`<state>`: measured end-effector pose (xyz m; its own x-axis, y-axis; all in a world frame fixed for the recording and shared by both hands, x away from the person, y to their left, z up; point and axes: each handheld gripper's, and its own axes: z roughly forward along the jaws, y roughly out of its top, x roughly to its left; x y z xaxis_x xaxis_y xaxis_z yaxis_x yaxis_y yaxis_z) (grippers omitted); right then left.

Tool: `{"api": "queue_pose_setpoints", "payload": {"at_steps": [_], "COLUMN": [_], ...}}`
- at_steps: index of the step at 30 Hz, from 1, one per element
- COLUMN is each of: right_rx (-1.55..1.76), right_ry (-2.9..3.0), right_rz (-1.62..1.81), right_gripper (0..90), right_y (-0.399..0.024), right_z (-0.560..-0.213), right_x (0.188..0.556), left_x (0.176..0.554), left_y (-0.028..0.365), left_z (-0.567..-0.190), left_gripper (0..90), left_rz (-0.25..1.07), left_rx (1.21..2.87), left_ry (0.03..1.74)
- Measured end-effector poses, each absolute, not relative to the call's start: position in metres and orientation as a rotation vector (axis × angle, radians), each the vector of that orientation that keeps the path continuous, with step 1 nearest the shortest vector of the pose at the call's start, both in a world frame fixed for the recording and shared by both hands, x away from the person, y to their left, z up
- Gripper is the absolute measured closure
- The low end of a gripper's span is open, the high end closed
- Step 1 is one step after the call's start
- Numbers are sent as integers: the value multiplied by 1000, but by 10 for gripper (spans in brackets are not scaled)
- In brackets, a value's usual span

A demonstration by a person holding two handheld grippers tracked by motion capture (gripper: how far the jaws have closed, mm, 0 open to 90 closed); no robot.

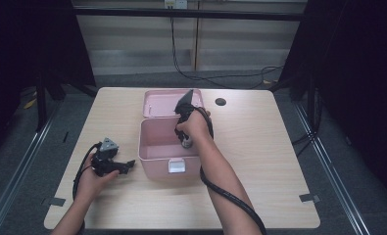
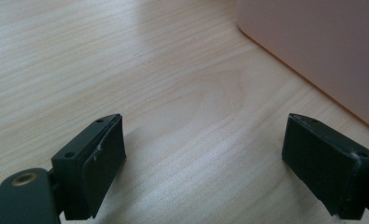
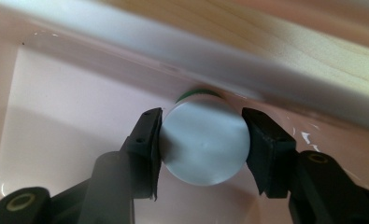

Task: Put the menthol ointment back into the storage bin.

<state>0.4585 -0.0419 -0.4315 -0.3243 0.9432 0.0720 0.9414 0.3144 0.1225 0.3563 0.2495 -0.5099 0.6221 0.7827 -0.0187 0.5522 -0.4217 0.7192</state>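
An open pink box (image 1: 154,165) stands mid-table with its lid (image 1: 160,104) folded back. My right gripper (image 1: 186,142) reaches down into its right side. In the right gripper view, my right gripper (image 3: 203,119) is shut on a round container (image 3: 203,147) with a pale grey end and a green edge behind it. Both pads press on its sides, close to the box's inner wall (image 3: 56,88). My left gripper (image 1: 127,166) lies on the table left of the box. In its own view the left gripper (image 2: 205,140) stands open over bare wood, with the box's wall (image 2: 322,42) ahead at the right.
The wooden table (image 1: 259,147) has a small round hole (image 1: 220,102) at the back right of the box. A white latch (image 1: 176,166) sits on the box's front. Black cables trail from both grippers towards the table's near edge.
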Motion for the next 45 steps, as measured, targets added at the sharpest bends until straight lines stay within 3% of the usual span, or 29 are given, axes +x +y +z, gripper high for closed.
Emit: {"api": "queue_pose_setpoints", "payload": {"at_steps": [33,45], "right_rx": [1717,1629], "right_ry": [2581,2634], "right_rz": [339,368], "right_gripper": [468,518], "right_y": [-50,-56], "right_z": [-392,-378], "right_x": [433,416], "left_x": [356,356], "left_y": [249,250], "left_z": [-510,-510], "left_gripper": [128,127], "left_rz": [419,420], "left_rx": [2137,2139], "left_ry": [1042,1040]}}
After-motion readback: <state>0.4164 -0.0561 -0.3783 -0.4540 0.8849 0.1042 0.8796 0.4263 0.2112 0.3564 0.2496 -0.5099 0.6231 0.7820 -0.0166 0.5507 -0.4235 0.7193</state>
